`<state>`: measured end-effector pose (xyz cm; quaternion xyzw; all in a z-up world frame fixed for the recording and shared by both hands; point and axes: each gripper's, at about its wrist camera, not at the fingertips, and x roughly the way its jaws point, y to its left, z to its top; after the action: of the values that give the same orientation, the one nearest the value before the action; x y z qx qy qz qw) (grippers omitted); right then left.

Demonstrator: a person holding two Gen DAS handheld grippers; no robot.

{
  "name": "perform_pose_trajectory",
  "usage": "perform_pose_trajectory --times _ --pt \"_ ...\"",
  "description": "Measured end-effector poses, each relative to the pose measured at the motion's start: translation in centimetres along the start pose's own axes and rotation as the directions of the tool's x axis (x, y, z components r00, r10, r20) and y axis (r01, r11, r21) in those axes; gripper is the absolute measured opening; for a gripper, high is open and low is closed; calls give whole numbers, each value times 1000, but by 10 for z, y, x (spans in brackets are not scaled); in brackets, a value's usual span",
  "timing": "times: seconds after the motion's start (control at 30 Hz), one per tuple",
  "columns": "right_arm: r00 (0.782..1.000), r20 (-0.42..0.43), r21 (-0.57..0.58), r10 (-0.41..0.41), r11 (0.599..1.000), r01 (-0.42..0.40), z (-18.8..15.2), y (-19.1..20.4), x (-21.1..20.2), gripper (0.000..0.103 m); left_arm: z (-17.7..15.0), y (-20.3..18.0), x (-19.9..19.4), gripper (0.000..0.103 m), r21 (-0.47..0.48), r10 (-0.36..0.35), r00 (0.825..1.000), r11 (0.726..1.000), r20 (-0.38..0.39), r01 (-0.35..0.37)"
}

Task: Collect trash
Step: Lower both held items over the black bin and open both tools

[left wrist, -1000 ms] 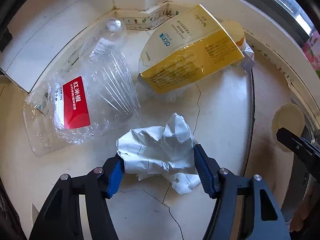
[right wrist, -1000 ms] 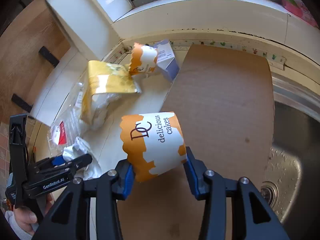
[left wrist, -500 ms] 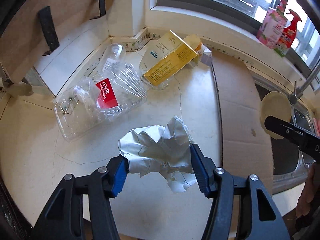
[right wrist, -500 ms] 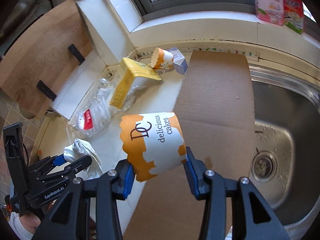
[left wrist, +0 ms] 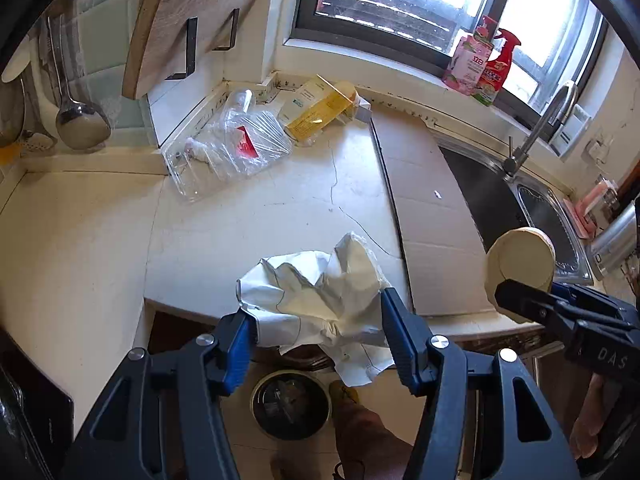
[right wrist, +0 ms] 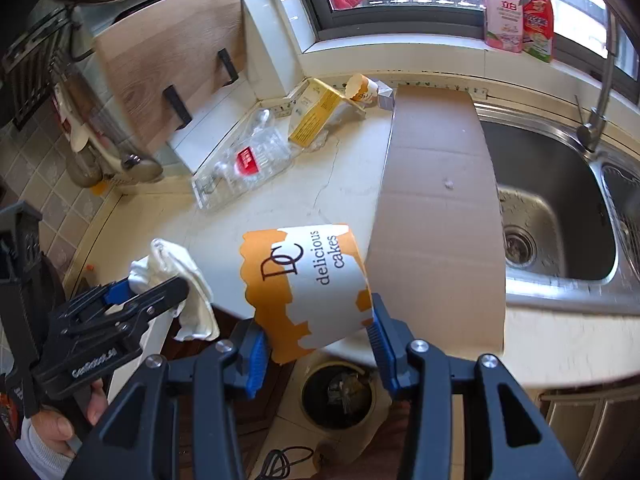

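My left gripper is shut on a crumpled white paper, held in the air past the counter's front edge, above a round trash bin on the floor. My right gripper is shut on an orange-and-white paper cake cup, also above the bin. The cup's base shows at the right of the left wrist view. On the counter remain a clear plastic container with a red label, a yellow carton and a second cake cup.
A flat cardboard sheet lies on the counter beside the steel sink with its tap. A wooden board leans at the back left. Bottles stand on the windowsill. Ladles hang at left.
Both grippers have lifted and pulled back from the counter with their loads, out past its front edge. The floor bin has come into view below them.
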<state>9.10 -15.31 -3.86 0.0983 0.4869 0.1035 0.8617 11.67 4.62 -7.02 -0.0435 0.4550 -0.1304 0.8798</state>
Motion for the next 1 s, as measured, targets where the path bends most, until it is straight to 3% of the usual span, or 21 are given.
perform_pose_trajectory --times 0.3,0.57,0.7,0.83,1.0 --pt "994 -97 12 -55 998 57 -77 21 -27 45 -56 -15 -23 57 41 -53 998 998 -36 55" --pt "985 -163 12 -54 998 57 -102 11 -24 45 -102 -11 -10 58 1 -56 989 998 -139 57" --pt "979 -201 -4 -40 999 40 -112 3 -7 45 -125 -3 8 58 -16 -12 980 1000 -198 9" --pt "953 -303 -11 -4 1000 1 -127 -9 29 45 -147 8 34 58 -79 20 963 996 -271 -43" --pt "896 -444 -31 2 999 -18 -156 -23 99 45 -183 19 80 58 -133 39 929 987 -369 -95"
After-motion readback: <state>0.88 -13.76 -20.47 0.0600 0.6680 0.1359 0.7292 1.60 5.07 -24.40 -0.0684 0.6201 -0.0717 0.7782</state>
